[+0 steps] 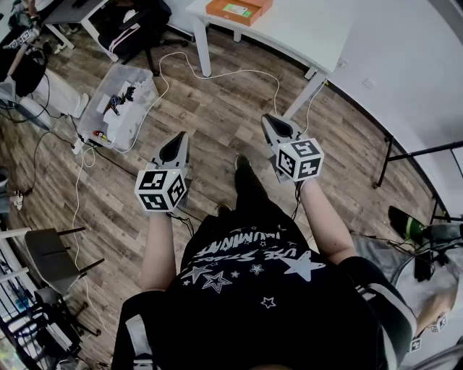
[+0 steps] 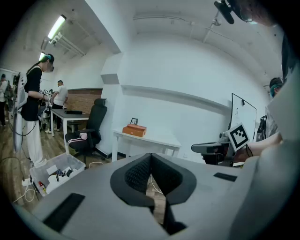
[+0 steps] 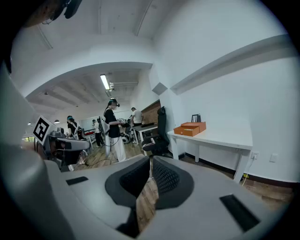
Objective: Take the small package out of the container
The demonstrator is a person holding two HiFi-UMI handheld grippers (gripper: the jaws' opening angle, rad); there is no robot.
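An orange box lies on a white table at the top of the head view, well ahead of both grippers. No small package shows in any view. My left gripper and right gripper hang side by side over the wooden floor, both aimed toward the table. In the left gripper view the jaws meet at their tips with nothing between them, and the orange box sits far beyond. The right gripper is likewise shut and empty, with the orange box off to its right.
A clear plastic bin of small parts stands on the floor to the left, with white cables trailing past it. A black office chair stands left of the table. Other people stand farther back in the room.
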